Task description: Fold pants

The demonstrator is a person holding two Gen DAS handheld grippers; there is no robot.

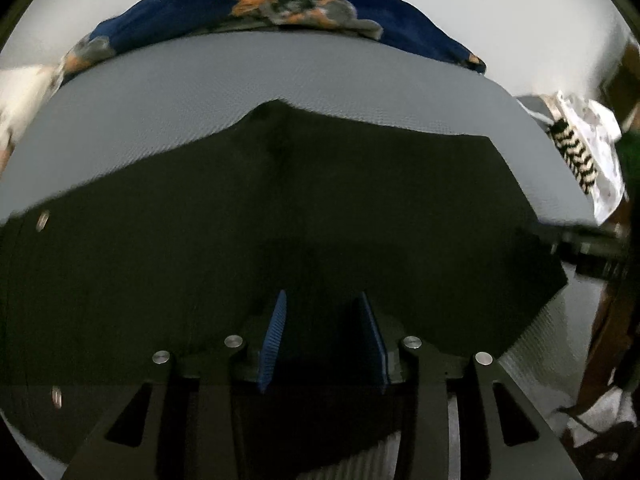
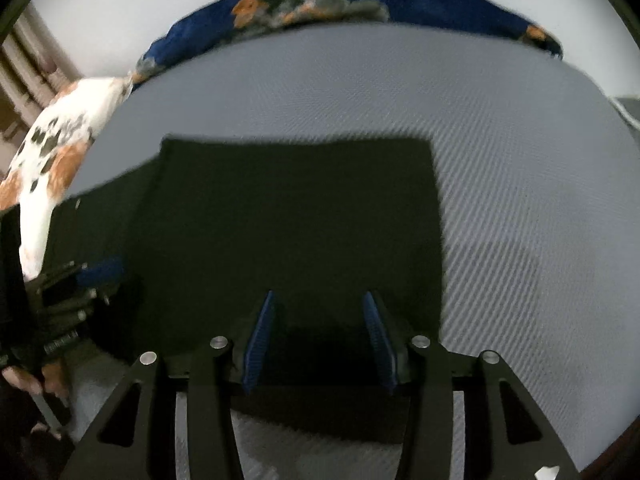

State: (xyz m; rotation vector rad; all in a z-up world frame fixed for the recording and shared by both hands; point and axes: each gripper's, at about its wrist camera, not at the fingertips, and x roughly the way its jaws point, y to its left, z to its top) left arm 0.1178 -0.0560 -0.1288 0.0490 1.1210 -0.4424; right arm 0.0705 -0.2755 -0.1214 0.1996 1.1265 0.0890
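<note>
1. Your left gripper (image 1: 322,344) sits nearest its own camera, blue ribbed pads apart and tilted down over the dark pants (image 1: 280,220); the jaws stand open, and whether cloth lies pinched between the pads you cannot tell, since the gap is in shadow.
2. Your right gripper (image 2: 316,344) reads much the same in the right wrist view; its pads stand apart above the near edge of the pants (image 2: 300,220), and whether any fabric is pinched between them cannot be told.
3. You have the pants spread flat on a grey, finely ribbed mattress (image 1: 280,76); in the left wrist view they fill most of the lower field, with a peaked far edge and a silver stud (image 1: 42,220) near the left border.
4. Seen from the right wrist, the pants show as a squarer dark panel with a straight far edge and a sharp right corner; bare mattress (image 2: 540,220) lies to its right.
5. Your left gripper (image 2: 100,270) also shows at the left border of the right wrist view, beside a hand (image 2: 28,376) in a dark glove or sleeve.
6. Along the far side of the mattress lies a navy blanket with orange and grey patches (image 1: 280,0); white patterned cloth (image 1: 592,148) sits at the right edge.
</note>
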